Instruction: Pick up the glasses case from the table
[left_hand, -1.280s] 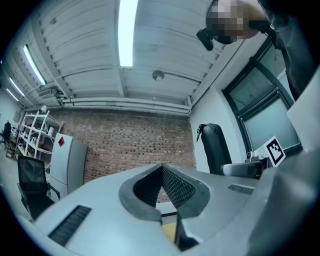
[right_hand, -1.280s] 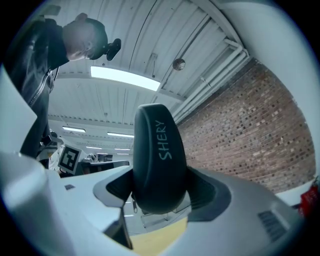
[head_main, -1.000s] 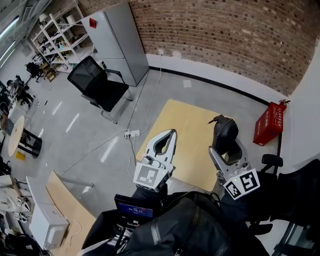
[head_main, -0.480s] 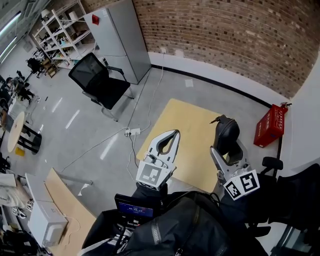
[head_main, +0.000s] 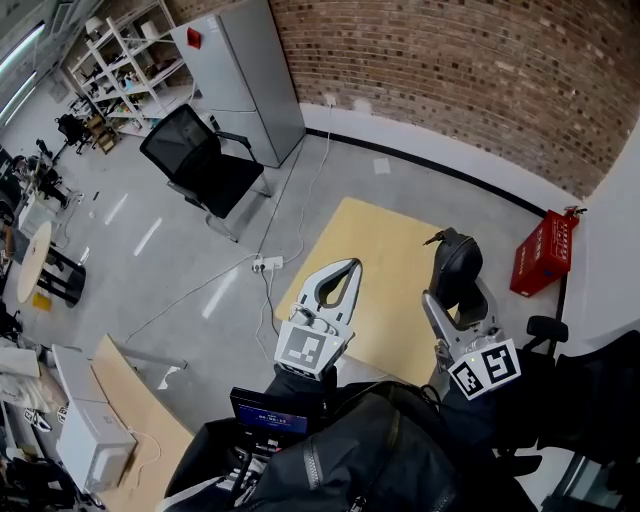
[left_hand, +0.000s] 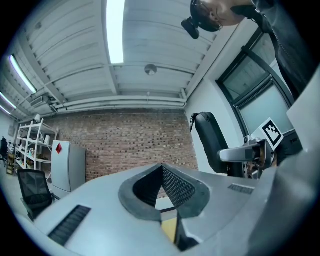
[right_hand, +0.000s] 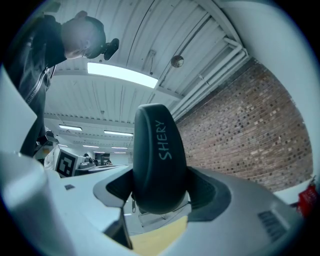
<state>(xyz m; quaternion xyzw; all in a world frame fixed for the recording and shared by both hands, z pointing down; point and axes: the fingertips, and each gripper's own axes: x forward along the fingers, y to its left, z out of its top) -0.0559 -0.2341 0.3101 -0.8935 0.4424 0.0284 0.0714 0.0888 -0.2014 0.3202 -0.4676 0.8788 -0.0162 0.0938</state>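
A dark glasses case (head_main: 453, 266) with "SHERY" printed on it (right_hand: 159, 157) stands clamped between the jaws of my right gripper (head_main: 457, 290), held up in the air above the light wooden table (head_main: 375, 260). My left gripper (head_main: 338, 282) is shut with nothing between its jaws (left_hand: 161, 187), raised level with the right one and pointing toward the brick wall. The case also shows at the right of the left gripper view (left_hand: 212, 142).
A black office chair (head_main: 200, 165) and a grey cabinet (head_main: 245, 75) stand on the floor at the left. A power strip and cables (head_main: 268, 264) lie beside the table. A red crate (head_main: 542, 252) sits by the wall at the right. A brick wall (head_main: 450, 70) is ahead.
Both grippers hold their pose with the case still gripped. The view has drifted slightly, nothing else moves.
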